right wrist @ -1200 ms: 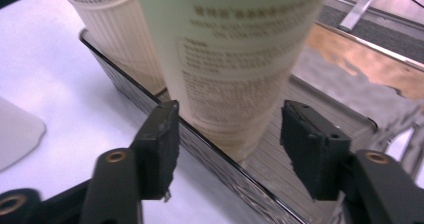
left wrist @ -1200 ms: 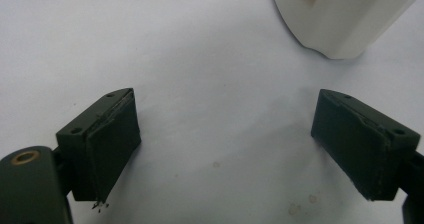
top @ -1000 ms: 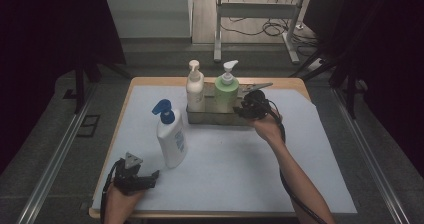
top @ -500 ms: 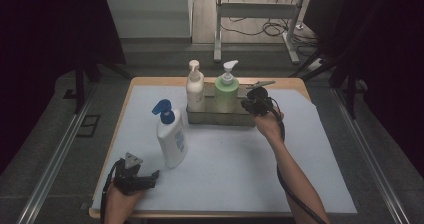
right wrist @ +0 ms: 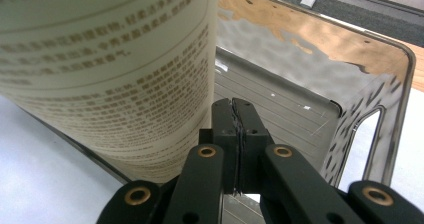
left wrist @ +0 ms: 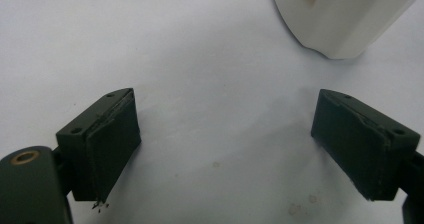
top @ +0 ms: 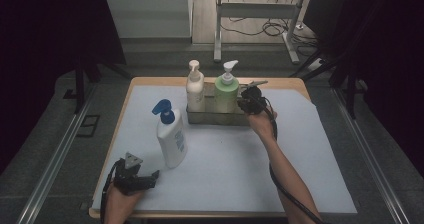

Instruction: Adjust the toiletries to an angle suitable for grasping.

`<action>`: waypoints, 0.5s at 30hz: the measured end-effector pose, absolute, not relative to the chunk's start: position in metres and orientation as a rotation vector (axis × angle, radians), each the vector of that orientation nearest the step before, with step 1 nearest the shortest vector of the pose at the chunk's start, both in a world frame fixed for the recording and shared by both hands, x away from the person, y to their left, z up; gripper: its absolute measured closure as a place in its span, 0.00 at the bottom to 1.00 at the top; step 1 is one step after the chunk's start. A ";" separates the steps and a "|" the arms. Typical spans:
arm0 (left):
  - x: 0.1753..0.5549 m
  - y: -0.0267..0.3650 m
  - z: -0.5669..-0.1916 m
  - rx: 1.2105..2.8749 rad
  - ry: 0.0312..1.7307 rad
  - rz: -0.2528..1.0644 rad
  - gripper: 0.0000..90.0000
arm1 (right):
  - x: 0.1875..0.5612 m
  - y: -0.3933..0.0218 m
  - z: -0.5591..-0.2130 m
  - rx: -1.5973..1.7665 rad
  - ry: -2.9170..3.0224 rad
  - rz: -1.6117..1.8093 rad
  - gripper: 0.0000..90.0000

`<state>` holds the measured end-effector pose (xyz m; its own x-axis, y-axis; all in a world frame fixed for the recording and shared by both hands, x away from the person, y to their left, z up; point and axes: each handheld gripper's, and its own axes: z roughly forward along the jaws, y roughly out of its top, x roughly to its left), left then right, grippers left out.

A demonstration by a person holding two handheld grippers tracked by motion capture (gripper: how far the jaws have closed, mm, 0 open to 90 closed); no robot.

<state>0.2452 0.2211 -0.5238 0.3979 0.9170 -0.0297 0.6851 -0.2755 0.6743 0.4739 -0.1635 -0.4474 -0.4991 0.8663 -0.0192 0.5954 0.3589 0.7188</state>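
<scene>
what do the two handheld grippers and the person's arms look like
Both grippers are black. The left gripper has two blocky jaws faced with flat dark pads, a brass-coloured rivet at a link, and a grey three-cornered plate on top. The right gripper has black linkage bars with four brass-coloured rivets. A thick black cable trails from it along the forearm. The forearms are bare, with no sleeves in sight.

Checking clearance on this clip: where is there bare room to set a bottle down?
Free: the white mat between the blue-capped bottle and the right forearm, and right of the metal tray. Crowded: the tray, holding two pump bottles with the right gripper beside them.
</scene>
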 end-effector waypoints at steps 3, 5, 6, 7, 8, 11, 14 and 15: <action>0.245 0.221 -0.524 2.050 1.363 0.495 0.13 | 0.476 -0.162 -0.449 1.276 2.236 0.935 0.98; 0.245 0.221 -0.524 2.050 1.363 0.495 0.13 | 0.477 -0.160 -0.449 1.276 2.232 0.927 0.99; 0.245 0.221 -0.524 2.050 1.363 0.495 0.13 | 0.477 -0.159 -0.449 1.276 2.233 0.925 0.99; 0.245 0.221 -0.524 2.050 1.363 0.495 0.13 | 0.477 -0.159 -0.450 1.283 2.235 0.932 0.99; 0.245 0.221 -0.524 2.050 1.363 0.494 0.13 | 0.478 -0.160 -0.450 1.292 2.237 0.943 0.99; 0.245 0.221 -0.524 2.050 1.363 0.495 0.13 | 0.478 -0.159 -0.450 1.298 2.240 0.957 0.99; 0.245 0.221 -0.524 2.050 1.363 0.494 0.13 | 0.478 -0.157 -0.451 1.297 2.239 0.963 0.99; 0.245 0.221 -0.524 2.051 1.363 0.495 0.13 | 0.478 -0.156 -0.451 1.300 2.240 0.967 0.99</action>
<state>0.2453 0.2211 -0.5238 0.3976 0.9171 -0.0291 0.6849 -0.2755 0.6745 0.4781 -0.1564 -0.4507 -0.5031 0.8640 0.0188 0.6062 0.3373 0.7202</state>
